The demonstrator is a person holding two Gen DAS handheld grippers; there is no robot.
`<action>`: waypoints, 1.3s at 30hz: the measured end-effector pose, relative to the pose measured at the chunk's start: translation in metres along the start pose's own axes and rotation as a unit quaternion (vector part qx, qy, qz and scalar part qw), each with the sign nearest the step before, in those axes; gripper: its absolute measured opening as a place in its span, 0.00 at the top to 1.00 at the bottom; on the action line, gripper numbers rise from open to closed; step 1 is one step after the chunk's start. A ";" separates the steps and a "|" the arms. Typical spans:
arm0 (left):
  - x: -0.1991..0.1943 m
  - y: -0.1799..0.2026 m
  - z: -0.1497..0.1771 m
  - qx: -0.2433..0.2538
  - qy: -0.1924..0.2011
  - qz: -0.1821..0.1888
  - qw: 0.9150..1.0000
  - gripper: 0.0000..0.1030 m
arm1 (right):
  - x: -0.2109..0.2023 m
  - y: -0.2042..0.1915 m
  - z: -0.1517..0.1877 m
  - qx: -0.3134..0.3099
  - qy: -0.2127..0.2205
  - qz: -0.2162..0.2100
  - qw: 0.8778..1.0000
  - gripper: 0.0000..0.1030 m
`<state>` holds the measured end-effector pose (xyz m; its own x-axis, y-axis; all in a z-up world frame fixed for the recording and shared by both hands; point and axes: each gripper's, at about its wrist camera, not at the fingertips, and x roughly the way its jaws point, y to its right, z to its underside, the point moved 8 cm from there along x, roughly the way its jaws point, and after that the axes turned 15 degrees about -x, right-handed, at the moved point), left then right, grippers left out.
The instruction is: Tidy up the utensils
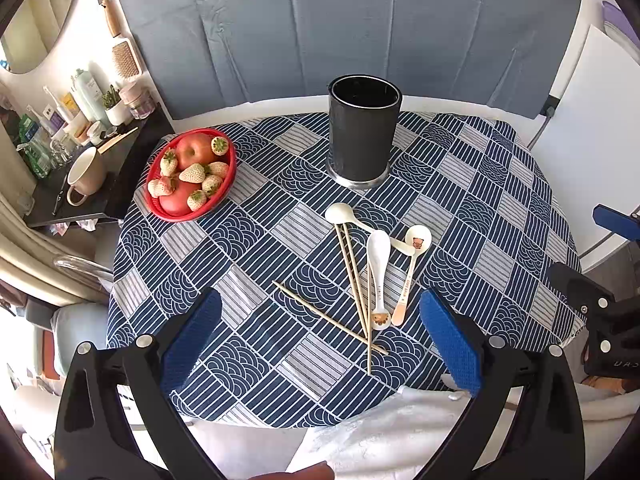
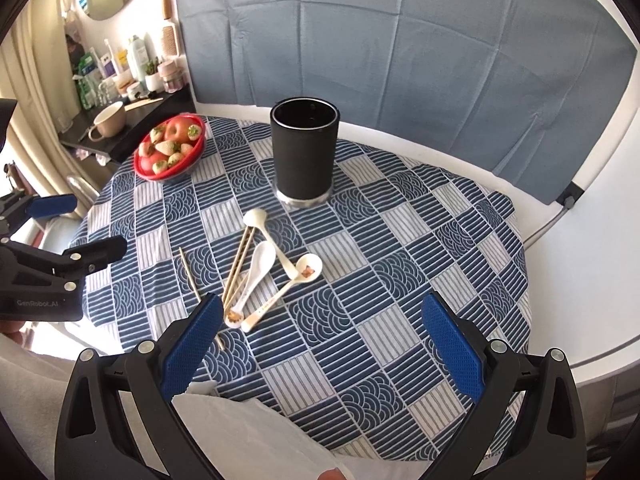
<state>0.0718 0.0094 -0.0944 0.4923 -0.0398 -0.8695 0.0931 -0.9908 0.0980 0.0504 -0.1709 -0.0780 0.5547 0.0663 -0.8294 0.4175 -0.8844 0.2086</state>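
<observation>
Left gripper wide, empty | right gripper wide, empty | 3 white spoons, 4 chopsticks crossed

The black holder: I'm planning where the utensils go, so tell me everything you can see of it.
The black holder is a tall upright cylinder with a matte dark body, a glossy rim around its open top and a shiny metallic ring at its base. Its inside looks dark, and no utensil sticks out above the rim. It stands on the blue patterned tablecloth toward the far side of the table, with the spoons and chopsticks lying loose in front of it, apart from it. Neither gripper touches it.
</observation>
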 end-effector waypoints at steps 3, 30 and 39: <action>0.006 0.001 -0.004 0.006 -0.006 0.007 1.000 0.06 | 0.006 0.003 0.000 0.003 -0.008 -0.002 1.000 0.08; 0.117 0.071 0.020 0.041 -0.127 0.082 0.988 0.06 | 0.121 0.033 0.014 -0.071 -0.034 -0.105 0.991 0.09; 0.161 0.076 0.047 0.039 -0.153 0.084 0.984 0.06 | 0.183 0.015 0.008 -0.107 -0.049 -0.187 0.975 0.15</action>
<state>0.1178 -0.0786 -0.2492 0.2104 -0.2287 -0.9505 -0.0404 -0.9735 0.2253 0.1530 -0.1759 -0.2306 0.2673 0.3114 -0.9119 0.7242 -0.6892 -0.0230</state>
